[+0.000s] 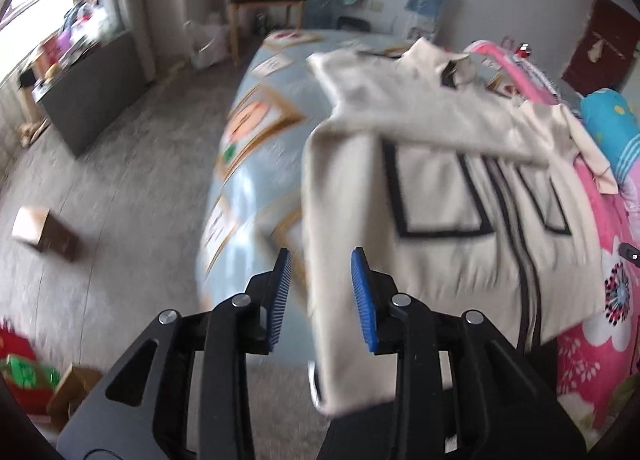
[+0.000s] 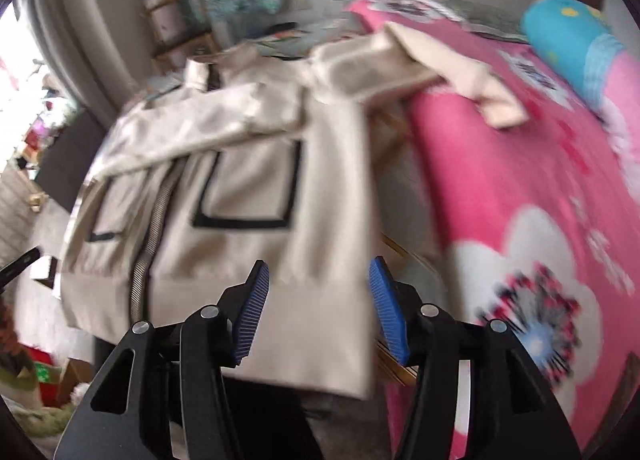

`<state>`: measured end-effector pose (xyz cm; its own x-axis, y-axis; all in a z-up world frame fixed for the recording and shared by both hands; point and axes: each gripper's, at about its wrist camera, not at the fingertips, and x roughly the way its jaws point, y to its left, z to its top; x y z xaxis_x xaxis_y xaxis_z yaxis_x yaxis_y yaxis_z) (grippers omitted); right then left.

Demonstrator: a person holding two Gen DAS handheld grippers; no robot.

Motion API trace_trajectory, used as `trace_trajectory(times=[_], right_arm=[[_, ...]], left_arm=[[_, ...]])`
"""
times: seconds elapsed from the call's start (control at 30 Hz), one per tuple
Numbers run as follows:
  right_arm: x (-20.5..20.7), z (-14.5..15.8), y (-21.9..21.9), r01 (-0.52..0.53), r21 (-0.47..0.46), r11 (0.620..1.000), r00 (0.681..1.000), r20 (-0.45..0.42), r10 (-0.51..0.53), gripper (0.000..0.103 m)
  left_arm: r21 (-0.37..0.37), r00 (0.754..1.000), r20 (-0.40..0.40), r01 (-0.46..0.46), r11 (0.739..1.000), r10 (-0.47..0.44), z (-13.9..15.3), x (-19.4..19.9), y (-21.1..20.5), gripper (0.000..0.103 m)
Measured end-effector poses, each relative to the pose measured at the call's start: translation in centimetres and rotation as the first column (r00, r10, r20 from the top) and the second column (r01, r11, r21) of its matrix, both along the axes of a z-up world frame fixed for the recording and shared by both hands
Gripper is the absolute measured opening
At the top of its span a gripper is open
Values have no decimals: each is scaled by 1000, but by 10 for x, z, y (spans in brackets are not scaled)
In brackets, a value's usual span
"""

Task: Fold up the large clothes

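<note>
Hanging above the bed, both grippers show parted jaws with nothing pinched. Left gripper, bottom centre of its frame: blue pads stand a narrow way apart; the left hem edge of the cream jacket shows through the gap, but the pads do not press on it. Right gripper, bottom centre of its frame: pads stand wider, a moderate gap, with the jacket's bottom band behind it; no cloth clamped. Contact with the cloth is hard to tell because of blur.

The jacket lies face up in the middle of both frames, zip closed, black-outlined pockets visible, one sleeve folded across the chest, collar toward the top. It rests on the pale blue patterned bedsheet, beside the pink floral blanket at the right. A cyan pillow sits at the upper right, and a cardboard box is on the floor at the left.
</note>
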<state>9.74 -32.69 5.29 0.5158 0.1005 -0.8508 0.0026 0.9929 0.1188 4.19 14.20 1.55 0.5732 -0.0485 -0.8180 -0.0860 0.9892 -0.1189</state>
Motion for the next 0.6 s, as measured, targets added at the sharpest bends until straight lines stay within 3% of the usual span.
trace_trajectory(times=[0.13, 0.27, 0.3, 0.37, 0.4, 0.47, 0.53, 0.6], right_arm=[[37, -19, 35, -67, 19, 998, 997, -30, 67, 52], [58, -35, 51, -97, 53, 994, 993, -65, 100, 52], [61, -38, 53, -99, 56, 994, 992, -70, 102, 52], [66, -42, 54, -98, 60, 993, 992, -79, 103, 52], [69, -45, 53, -94, 60, 994, 991, -85, 99, 52], [74, -48, 51, -85, 55, 995, 991, -97, 90, 52], [79, -50, 48, -74, 46, 996, 992, -101, 78, 52], [83, -54, 46, -69, 45, 997, 991, -109, 74, 52]], left_arm=[[-6, 998, -57, -10, 1000, 10, -23, 68, 4, 30], [73, 992, -127, 9, 997, 0, -52, 126, 5, 30], [74, 991, -131, 23, 997, -13, -55, 129, 6, 29], [117, 991, -123, 66, 991, -52, -57, 141, -1, 9], [147, 991, -126, 74, 986, -55, -56, 143, -4, 7], [216, 994, -101, 63, 974, -42, -47, 140, -6, 6], [215, 996, -85, 50, 975, -33, -42, 138, -2, 6], [216, 992, -117, 61, 974, -36, -52, 140, 1, 7]])
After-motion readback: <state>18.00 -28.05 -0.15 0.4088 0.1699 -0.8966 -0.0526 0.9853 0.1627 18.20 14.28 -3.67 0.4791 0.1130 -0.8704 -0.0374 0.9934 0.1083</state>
